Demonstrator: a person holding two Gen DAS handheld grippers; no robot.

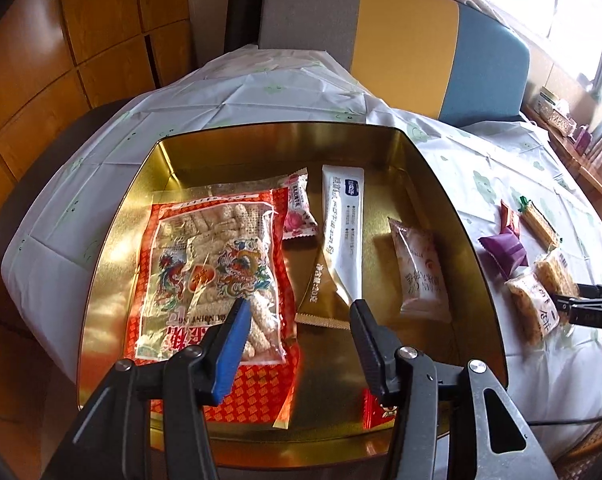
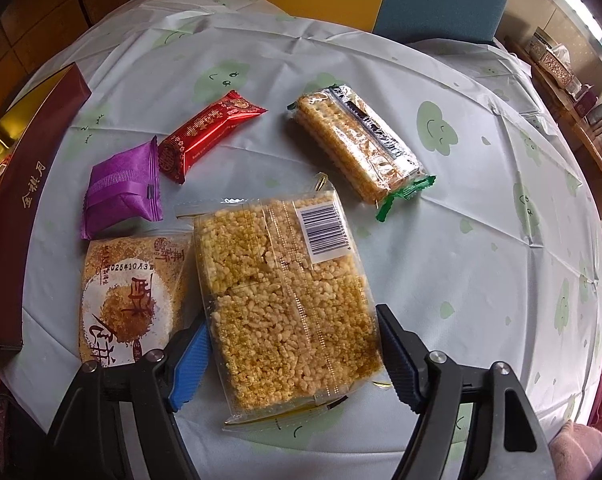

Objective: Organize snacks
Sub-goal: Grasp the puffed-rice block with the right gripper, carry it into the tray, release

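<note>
Right gripper [image 2: 291, 354] straddles the clear-wrapped slab of puffed rice cake [image 2: 281, 300] low in the frame, fingers apart on either flank, not yet pinching — lined up, I'd say, to lift it. Left gripper [image 1: 297, 334] hangs wide open and empty over the gold rectangular tin [image 1: 441, 184], where the big red bag of sesame sticks [image 1: 217, 268] already lies at centre left.
</note>
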